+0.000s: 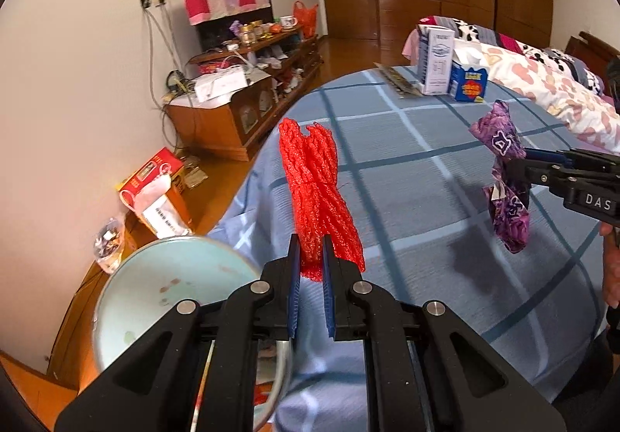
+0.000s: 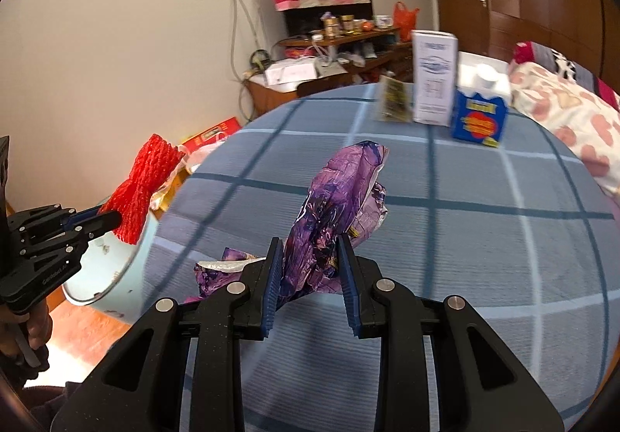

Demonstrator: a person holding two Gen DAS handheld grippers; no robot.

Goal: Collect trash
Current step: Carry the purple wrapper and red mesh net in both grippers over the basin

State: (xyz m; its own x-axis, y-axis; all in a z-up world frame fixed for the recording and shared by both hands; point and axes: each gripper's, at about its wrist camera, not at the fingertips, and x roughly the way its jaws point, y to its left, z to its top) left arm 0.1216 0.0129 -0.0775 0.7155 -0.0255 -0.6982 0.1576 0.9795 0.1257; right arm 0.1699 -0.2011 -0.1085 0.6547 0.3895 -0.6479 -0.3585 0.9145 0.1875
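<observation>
- Trash is already in both claws: the left claw (image 1: 309, 257) is clamped narrow on the near end of a red foam net (image 1: 316, 191), and the right claw (image 2: 310, 269) is closed on the bunched middle of a crinkled purple wrapper (image 2: 329, 215).
- Red foam net stands up and away from the left claw's blue pads (image 1: 294, 288), clear of the cloth — held by its end, probably so the rest can drop freely on release.
- Purple wrapper spills out to both sides of the right claw; a loose flap (image 2: 224, 265) hangs to the left. Gripping the crumpled centre keeps the light film from slipping out.
- Just left of the left claw, below it, sits a pale blue bin (image 1: 116, 277) on the wooden floor beside the bench (image 1: 426, 199). Both pieces look lifted for carrying to it; the net is the closer one, nearly over the rim in the right wrist view.
- Blue checked cloth covers the bench; the near part is bare under the claws.
- At the far edge stand a tall white carton (image 1: 436, 60), a blue box (image 1: 471, 83) and a flat dark packet (image 1: 399, 81), well apart from both claws — whether they count as trash I cannot tell.
</observation>
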